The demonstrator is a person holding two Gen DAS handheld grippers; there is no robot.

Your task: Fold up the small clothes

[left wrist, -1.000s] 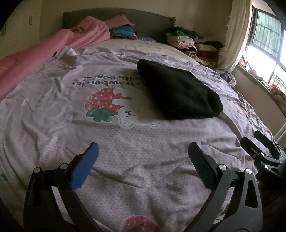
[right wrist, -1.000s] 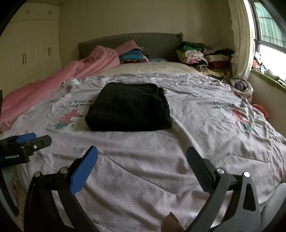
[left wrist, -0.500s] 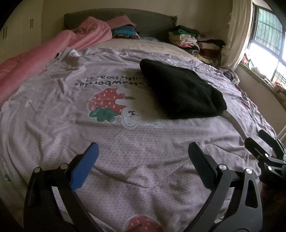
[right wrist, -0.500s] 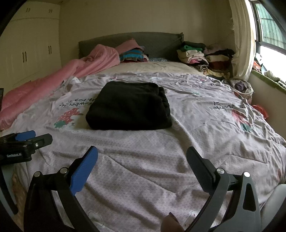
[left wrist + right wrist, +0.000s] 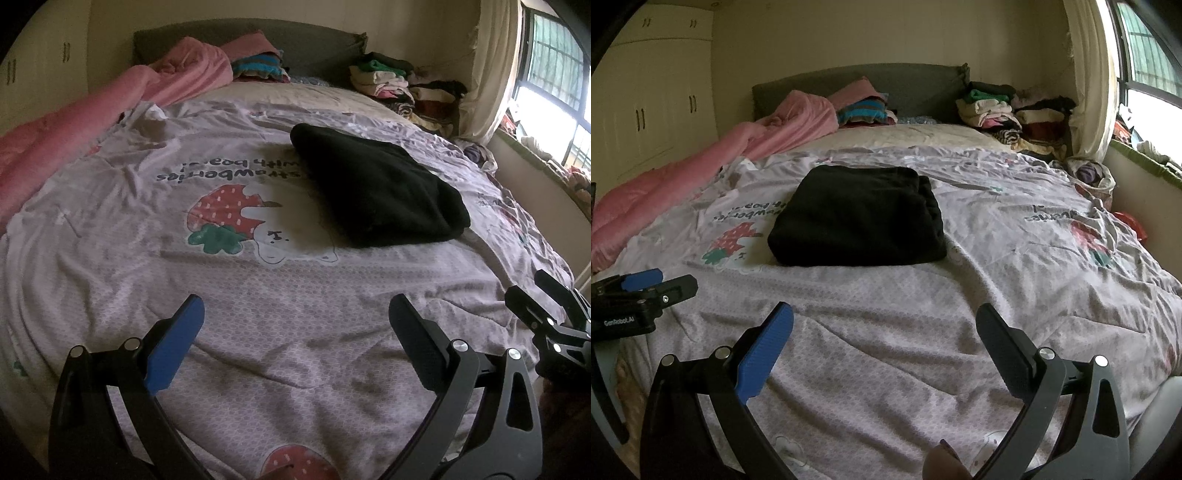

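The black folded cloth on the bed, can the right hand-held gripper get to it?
Probably yes. The right hand-held gripper is open and empty, pointing straight at the black folded garment. Only bare strawberry-print duvet cover lies between them, with nothing on top of the garment. It would need to move forward first.

Bed with grey headboard against the far wall; cream wardrobe at left; daylit barred window and curtain at right.

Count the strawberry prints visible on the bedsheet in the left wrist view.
2 clearly: one strawberry left of the black folded garment, another at the near edge between the fingers. More may be hidden.
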